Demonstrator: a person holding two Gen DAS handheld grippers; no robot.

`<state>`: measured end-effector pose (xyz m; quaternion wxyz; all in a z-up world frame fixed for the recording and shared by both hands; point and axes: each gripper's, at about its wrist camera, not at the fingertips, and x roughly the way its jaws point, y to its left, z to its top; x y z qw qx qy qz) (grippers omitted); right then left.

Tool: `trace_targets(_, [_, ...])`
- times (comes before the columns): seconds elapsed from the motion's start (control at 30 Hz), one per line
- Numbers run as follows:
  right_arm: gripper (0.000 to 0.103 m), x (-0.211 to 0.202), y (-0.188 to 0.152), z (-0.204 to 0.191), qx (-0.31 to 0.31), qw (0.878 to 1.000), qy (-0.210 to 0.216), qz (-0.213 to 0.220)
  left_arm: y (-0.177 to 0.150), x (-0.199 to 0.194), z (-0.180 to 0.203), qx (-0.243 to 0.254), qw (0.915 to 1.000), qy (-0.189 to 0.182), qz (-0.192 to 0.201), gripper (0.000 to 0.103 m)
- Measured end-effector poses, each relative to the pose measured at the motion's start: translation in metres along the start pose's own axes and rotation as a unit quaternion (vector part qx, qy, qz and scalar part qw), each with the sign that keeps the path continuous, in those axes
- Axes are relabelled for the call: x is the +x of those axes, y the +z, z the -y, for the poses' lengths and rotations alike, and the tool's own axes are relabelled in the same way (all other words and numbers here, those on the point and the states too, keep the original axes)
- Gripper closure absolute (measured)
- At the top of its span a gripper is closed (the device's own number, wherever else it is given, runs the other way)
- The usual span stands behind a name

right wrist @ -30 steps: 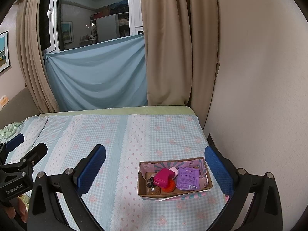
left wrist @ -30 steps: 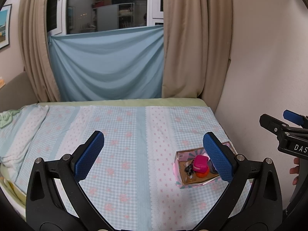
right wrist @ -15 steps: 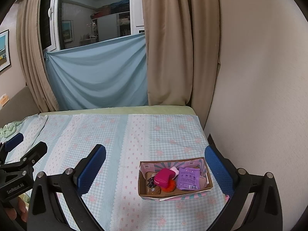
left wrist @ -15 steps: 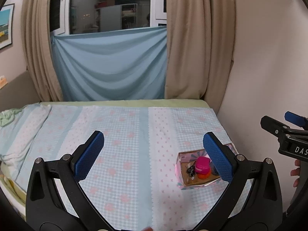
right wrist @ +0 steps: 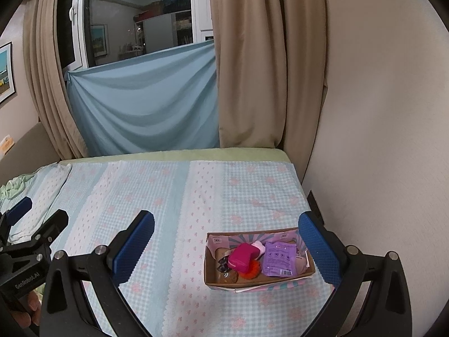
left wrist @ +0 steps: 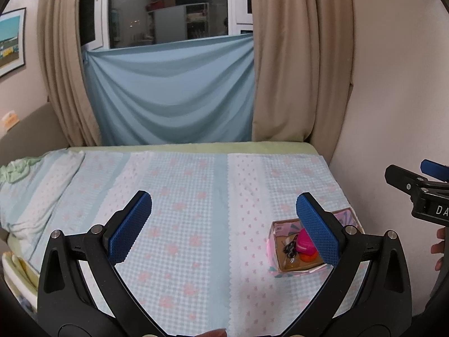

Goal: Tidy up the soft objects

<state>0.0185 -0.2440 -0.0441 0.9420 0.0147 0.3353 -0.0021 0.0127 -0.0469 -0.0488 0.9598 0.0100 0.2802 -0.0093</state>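
Both grippers wide, knurled blue pads (right wrist: pixel 134 245); cardboard box (right wrist: pixel 259 280) w/ squashy bits

We are in a home bedroom: a bed (right wrist: pixel 174 196) under a checked floral sheet, beige curtains (right wrist: pixel 247 64) framing a window (right wrist: pixel 140 19), and a framed picture (left wrist: pixel 11 40) on the wall.

A bed with a pale blue checked, pink-flowered cover (right wrist: pixel 174 196) fills the foreground. Behind its head, a light blue sheet (right wrist: pixel 146 104) hangs across a dark window (right wrist: pixel 140 22), between beige curtains (right wrist: pixel 252 64). Right of the bed stands a plain cream wall (right wrist: pixel 378 112).
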Motion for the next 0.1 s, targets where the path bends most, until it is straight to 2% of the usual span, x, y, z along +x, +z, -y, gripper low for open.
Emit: trace_targets(0.1, [0.001,0.011,-0.0012,-0.0012,-0.003,1.0,0.006,-0.013,-0.0008,0.0059,0.0018,0.001,1.0,0.005,-0.005,0.0])
